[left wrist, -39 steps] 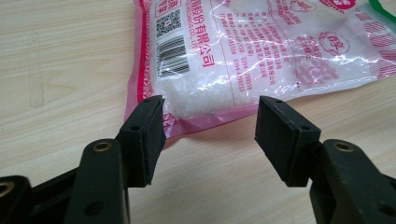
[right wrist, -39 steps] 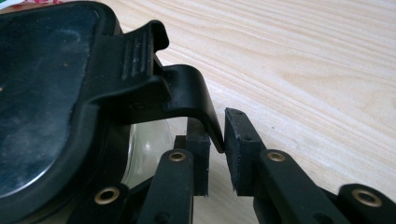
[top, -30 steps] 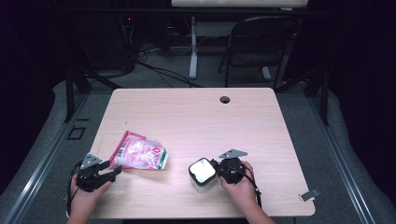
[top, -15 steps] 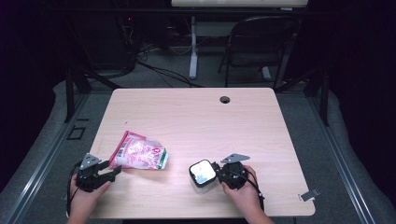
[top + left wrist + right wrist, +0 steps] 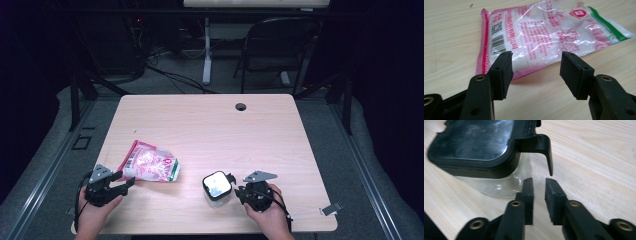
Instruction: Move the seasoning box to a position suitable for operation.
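A pink and clear plastic bag [image 5: 150,166] of white grains lies flat on the table's left front. My left gripper [image 5: 125,181] points at its near corner. In the left gripper view the jaws [image 5: 536,62] stand wide open just short of the bag [image 5: 544,37], touching nothing. A small clear square container with a black latched lid [image 5: 217,188] stands at front centre. My right gripper [image 5: 237,192] is at its right side. Its jaws [image 5: 539,182] have just been closing to a narrow gap with nothing between them, just below the lid's side latch [image 5: 544,147].
The wooden table [image 5: 210,125] has a cable hole [image 5: 241,106] near its far edge. A small metal clip [image 5: 331,209] lies at the right front corner. A dark chair [image 5: 280,45] and cables stand on the floor behind the table.
My right hand has shifted a little to the right and toward the near edge, beside the container. The left hand and the bag have stayed where they were.
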A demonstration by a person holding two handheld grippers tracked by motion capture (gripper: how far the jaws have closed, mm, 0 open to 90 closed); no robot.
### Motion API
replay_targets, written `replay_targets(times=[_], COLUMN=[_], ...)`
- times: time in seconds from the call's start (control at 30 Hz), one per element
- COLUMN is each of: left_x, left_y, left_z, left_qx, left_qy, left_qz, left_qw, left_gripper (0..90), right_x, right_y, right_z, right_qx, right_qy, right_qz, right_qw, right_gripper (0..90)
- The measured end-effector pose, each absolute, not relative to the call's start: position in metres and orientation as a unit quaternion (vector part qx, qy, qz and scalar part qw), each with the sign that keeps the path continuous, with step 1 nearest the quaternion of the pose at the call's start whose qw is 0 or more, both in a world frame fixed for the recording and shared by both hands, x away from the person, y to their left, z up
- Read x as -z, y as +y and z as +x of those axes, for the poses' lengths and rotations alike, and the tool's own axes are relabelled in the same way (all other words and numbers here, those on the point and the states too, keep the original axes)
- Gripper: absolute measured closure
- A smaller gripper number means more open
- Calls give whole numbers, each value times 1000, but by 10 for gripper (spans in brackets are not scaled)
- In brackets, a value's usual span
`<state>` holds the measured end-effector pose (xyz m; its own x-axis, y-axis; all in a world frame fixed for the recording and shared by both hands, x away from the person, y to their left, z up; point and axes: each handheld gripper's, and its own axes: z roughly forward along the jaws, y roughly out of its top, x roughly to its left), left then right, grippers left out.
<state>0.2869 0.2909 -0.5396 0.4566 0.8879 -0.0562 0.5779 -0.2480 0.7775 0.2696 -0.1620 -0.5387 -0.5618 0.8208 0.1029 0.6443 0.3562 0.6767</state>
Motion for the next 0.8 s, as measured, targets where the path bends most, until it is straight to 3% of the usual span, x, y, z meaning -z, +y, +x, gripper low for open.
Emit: replay_targets(times=[0.3,0.8], left_x=[532,530], left_y=[273,243], left_z=[282,276], left_qx=[-196,-184], left_qy=[457,419], left_qz=[770,797], left_qw=[399,395], left_gripper=[465,467], right_x=[545,543], right_y=[-151,-129], right_z=[270,269], right_qx=[-344,-358], right_qy=[817,823], right_qz=[447,428], right_qw=[122,103], right_gripper=[872,874])
